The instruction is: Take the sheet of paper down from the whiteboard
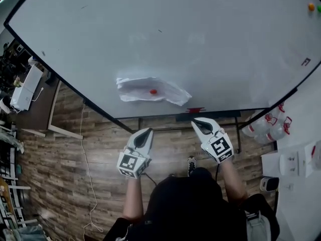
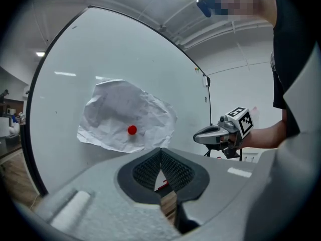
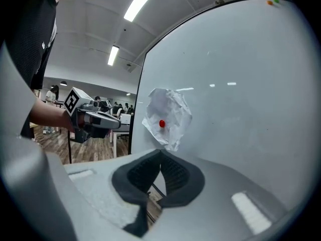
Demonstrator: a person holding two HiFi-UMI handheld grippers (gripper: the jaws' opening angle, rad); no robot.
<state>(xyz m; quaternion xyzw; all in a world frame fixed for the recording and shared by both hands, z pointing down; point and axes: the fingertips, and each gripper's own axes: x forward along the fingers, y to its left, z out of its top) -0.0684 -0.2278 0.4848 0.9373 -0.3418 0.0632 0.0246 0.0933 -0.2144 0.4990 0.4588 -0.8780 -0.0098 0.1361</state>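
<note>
the crumpled sheet of paper (image 1: 150, 90) is hanging low on the whiteboard (image 1: 190, 34), with a red magnet (image 1: 153, 91) sitting on its middle and pinning it there. the left gripper (image 1: 147, 131) and right gripper (image 1: 194, 121) are pointing at the board from short of it, each with its jaws pressed together on nothing. a small red item (image 1: 194, 110) is lying on the board's ledge near the right tip. water jugs (image 1: 266, 127) are standing at the right, and a white cable (image 1: 88, 154) is trailing across the wooden floor (image 1: 65, 149).

Left tongs (image 1: 148, 131) and right tongs (image 1: 195, 121): grey, black ribbed pads (image 2: 149, 170), checkered marker cubes (image 1: 129, 163)
</note>
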